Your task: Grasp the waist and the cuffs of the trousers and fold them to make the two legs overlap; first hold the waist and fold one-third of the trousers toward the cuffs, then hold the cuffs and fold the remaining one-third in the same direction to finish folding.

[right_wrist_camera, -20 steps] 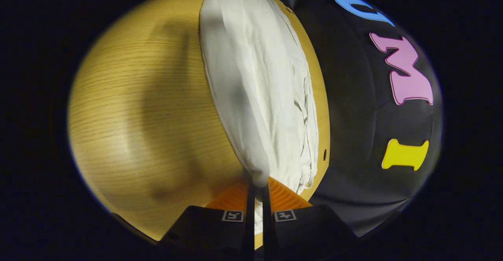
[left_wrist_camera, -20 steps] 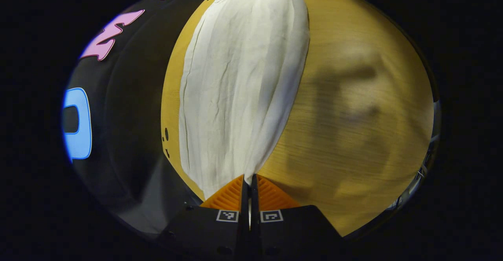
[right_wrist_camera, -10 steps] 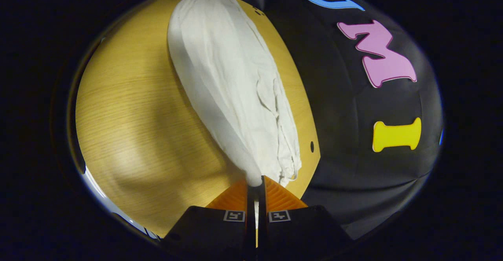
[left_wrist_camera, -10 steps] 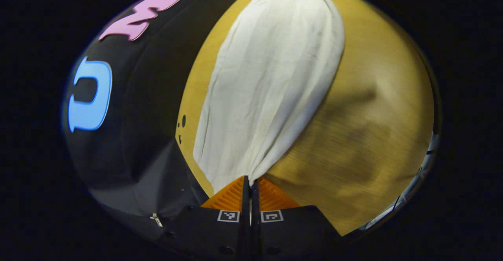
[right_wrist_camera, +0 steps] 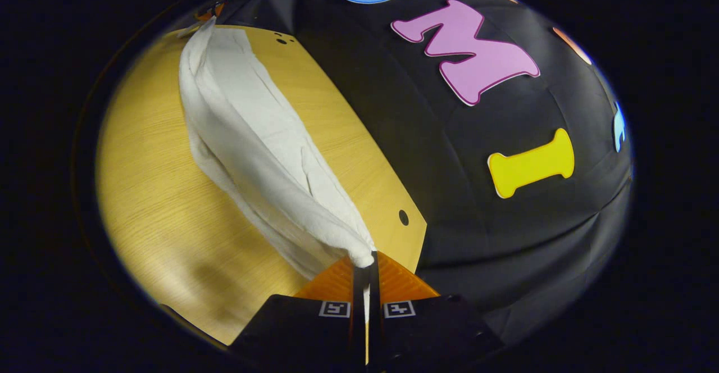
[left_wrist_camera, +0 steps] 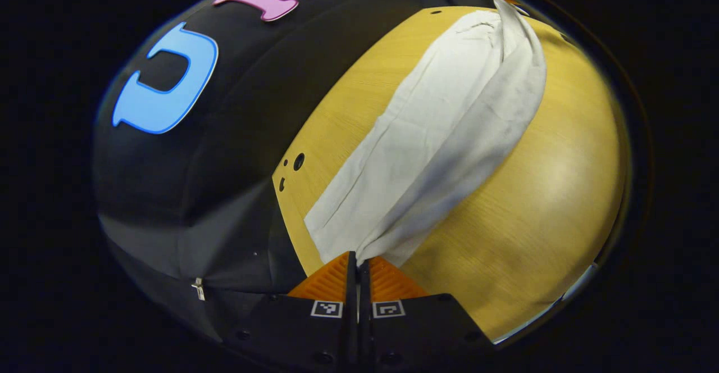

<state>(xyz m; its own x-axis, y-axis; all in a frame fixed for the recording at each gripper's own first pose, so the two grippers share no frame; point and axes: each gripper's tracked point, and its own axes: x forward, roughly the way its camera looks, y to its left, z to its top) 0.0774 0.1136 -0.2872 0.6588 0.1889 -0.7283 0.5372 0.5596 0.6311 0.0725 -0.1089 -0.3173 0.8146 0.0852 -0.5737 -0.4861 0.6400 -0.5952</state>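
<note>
Currently, step in hand: both grippers are carrying one long edge of the white, creased cotton trousers [left_wrist_camera: 449, 126] over toward the other, so the two legs are coming to overlap.
Left gripper [left_wrist_camera: 357, 260]: its jaws are closing tight on a corner of white cloth, and the garment is running straight away from the fingertips.
Right gripper [right_wrist_camera: 365, 260]: its jaws are pinching a bunched white corner at the opposite end.
Trousers' place: they are lying along the light wooden tabletop [left_wrist_camera: 533, 204], near its far edge beside the black booth cloth [left_wrist_camera: 224, 137], with the held edge lifting off the wood.
Long axis: it is stretching from one gripper to the other, so neither is nearer.
Key relation: the flat layer is lying wall-side of the lifted edge, so I judge both grippers should be travelling that way together.
</note>
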